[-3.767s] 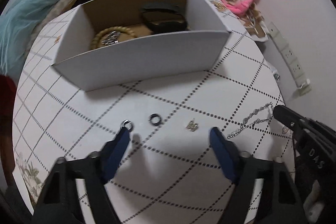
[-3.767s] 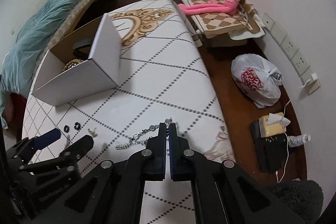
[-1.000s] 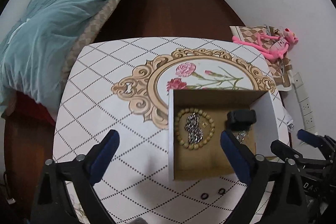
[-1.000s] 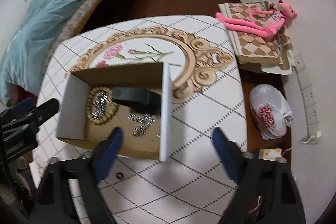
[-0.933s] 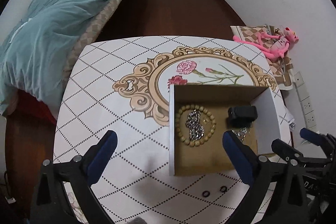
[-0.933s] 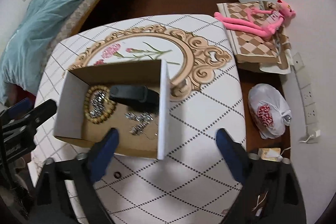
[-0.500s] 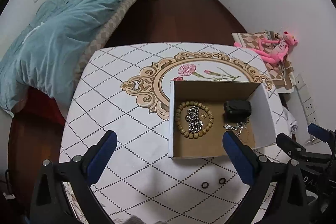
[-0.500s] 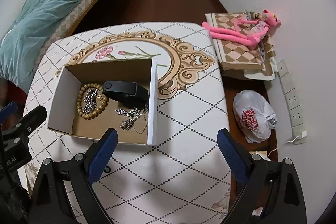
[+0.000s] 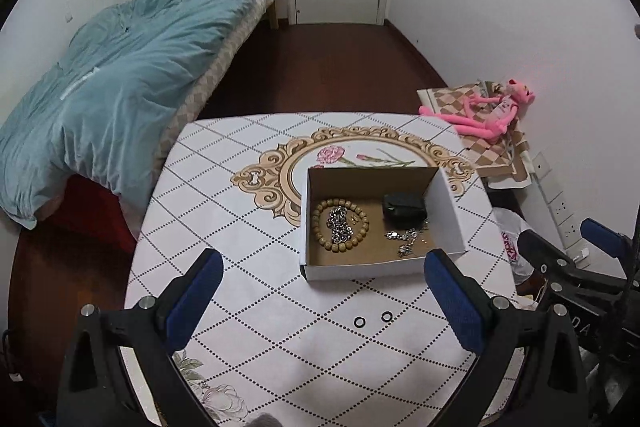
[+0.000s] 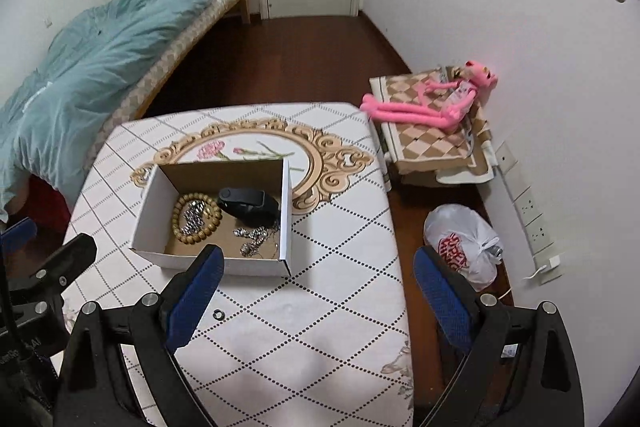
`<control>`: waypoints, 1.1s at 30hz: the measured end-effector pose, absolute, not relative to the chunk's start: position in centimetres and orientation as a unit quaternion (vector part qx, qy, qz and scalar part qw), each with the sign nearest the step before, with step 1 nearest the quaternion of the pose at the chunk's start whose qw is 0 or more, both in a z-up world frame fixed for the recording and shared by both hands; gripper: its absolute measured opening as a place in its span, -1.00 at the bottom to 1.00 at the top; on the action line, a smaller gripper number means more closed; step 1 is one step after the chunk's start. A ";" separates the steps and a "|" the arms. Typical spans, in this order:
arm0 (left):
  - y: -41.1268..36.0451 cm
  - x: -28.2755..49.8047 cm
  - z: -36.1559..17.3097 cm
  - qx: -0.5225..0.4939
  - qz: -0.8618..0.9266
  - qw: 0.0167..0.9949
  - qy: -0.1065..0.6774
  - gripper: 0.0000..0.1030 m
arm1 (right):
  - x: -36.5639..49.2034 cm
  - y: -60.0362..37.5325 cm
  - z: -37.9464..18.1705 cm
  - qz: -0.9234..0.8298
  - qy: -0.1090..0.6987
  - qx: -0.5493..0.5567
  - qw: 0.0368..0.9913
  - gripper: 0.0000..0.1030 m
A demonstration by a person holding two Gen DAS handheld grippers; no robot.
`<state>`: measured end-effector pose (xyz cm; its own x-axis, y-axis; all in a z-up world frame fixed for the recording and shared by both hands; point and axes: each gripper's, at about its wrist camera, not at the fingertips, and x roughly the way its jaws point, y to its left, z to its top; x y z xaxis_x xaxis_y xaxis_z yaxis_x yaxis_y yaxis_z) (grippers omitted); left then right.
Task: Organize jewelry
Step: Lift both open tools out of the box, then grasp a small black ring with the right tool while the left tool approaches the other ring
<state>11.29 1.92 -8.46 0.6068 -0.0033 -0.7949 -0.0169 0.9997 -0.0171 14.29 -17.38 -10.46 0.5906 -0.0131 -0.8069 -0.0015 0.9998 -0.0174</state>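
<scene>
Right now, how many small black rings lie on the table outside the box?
2: left ring and right ring, side by side on the tablecloth before the box. Others may be hidden.

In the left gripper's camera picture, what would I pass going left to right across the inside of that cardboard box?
Wooden bead bracelet with a silver chain lying inside its ring, then the black band, with a second silver chain just in front of it.

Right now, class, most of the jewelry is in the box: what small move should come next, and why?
Probably lower the left hand-held gripper toward the two small dark rings on the tablecloth. They alone lie outside the box, just in front of its near wall, while the bead bracelet and chains are inside. Both grippers are open and hold nothing.
</scene>
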 end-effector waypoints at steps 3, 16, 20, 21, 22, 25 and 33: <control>1.8 10.5 -7.6 -0.012 0.005 0.901 0.433 0.99 | 13.3 -17.6 -9.0 -0.004 0.437 -0.002 0.899 0.88; 3.1 10.4 -11.5 -0.007 0.052 0.882 0.469 0.99 | 13.2 -17.8 -12.4 0.026 0.475 0.035 0.879 0.88; 4.3 10.8 -16.4 0.003 0.074 0.852 0.518 0.99 | 13.7 -16.5 -18.0 0.053 0.516 0.046 0.854 0.88; 4.7 11.0 -18.1 0.002 0.074 0.841 0.536 0.99 | 13.7 -16.1 -19.4 0.060 0.523 0.046 0.849 0.81; 4.9 11.1 -19.0 0.003 0.074 0.835 0.546 0.99 | 13.8 -15.5 -20.6 0.068 0.532 0.046 0.843 0.61; 5.7 11.3 -22.3 0.002 0.068 0.809 0.583 0.99 | 14.0 -13.8 -23.7 0.087 0.548 0.039 0.831 0.23; 7.4 11.4 -24.5 -0.001 0.067 0.793 0.605 0.99 | 14.4 -9.9 -26.8 0.125 0.548 0.009 0.827 -0.02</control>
